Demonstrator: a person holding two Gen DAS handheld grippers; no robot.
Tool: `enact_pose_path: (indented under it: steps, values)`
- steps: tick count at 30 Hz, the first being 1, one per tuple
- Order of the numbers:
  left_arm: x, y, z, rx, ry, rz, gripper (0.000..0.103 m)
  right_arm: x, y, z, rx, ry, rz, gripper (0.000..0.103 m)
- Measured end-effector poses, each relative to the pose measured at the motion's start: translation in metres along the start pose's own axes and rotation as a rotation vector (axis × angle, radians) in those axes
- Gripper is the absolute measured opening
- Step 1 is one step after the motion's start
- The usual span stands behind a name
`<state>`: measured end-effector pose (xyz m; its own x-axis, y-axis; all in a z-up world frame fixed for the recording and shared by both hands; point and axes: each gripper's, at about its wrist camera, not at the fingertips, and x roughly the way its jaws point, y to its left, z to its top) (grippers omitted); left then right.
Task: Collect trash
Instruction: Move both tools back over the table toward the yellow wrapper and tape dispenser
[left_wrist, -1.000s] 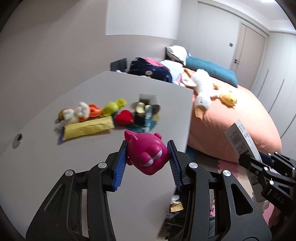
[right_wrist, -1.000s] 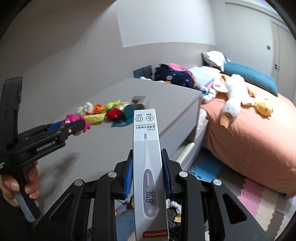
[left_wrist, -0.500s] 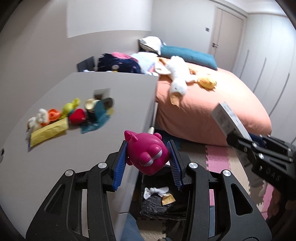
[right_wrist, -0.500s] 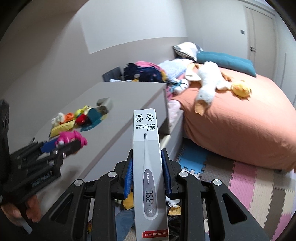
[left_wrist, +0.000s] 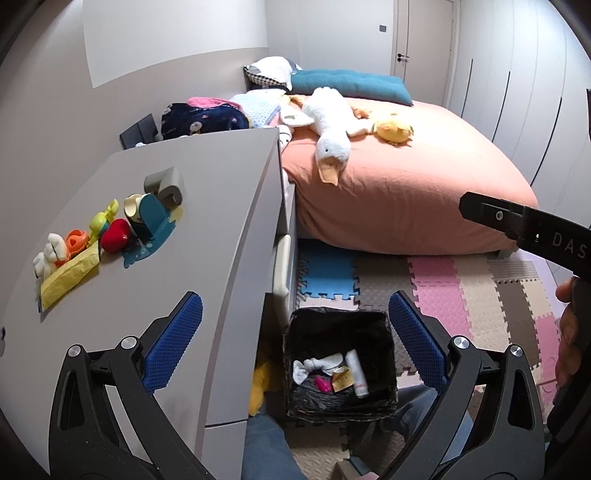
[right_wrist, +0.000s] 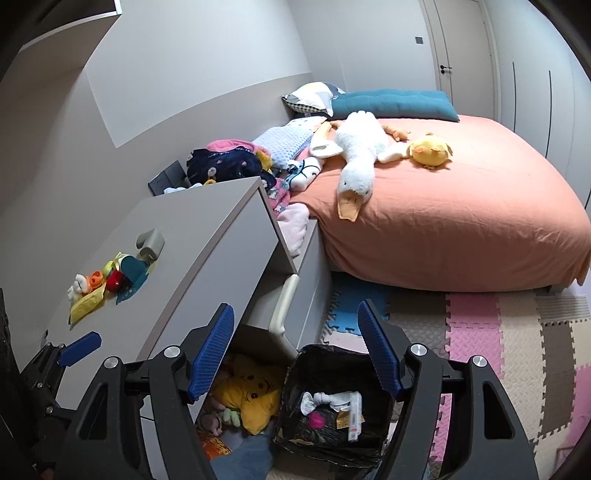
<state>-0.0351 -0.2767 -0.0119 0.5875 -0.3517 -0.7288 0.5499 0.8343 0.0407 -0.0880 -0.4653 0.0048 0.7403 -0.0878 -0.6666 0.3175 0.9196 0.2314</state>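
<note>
left gripper (left_wrist: 295, 332): opening, empty | right gripper (right_wrist: 295, 343): opening, empty | bin (left_wrist: 389, 369): open top, just beside the dresser (left_wrist: 207, 236) edge

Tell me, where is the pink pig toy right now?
In the black trash bin on the floor beside the grey dresser; the pink toy lies among a white sock and a white box.

A black-lined trash bin (left_wrist: 340, 363) stands on the floor beside the dresser, holding a pink toy (left_wrist: 323, 384), a white thermometer box (left_wrist: 357, 373) and crumpled white tissue (left_wrist: 314, 365).
</note>
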Motion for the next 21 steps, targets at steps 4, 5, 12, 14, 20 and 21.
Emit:
enact_pose_path:
  steps: [4,5,12,14,20,21]
  values:
    - [0.001,0.006,0.001,-0.005,0.005,0.02,0.097,0.007,0.007,-0.001,-0.017,0.01,0.017,0.07]
    - [0.002,0.008,0.001,-0.01,0.006,0.023,0.097,0.009,0.009,-0.001,-0.024,0.014,0.021,0.07]
    - [0.005,0.031,0.001,-0.046,0.014,0.044,0.097,0.021,0.034,-0.001,-0.078,0.031,0.058,0.07]
    - [0.005,0.041,0.001,-0.053,0.016,0.055,0.097,0.026,0.041,-0.001,-0.089,0.036,0.07,0.071]
    - [0.008,0.066,0.0,-0.086,0.027,0.077,0.097,0.041,0.068,-0.001,-0.133,0.056,0.106,0.07]
    - [0.008,0.07,0.0,-0.09,0.028,0.079,0.097,0.043,0.073,-0.001,-0.141,0.059,0.112,0.07]
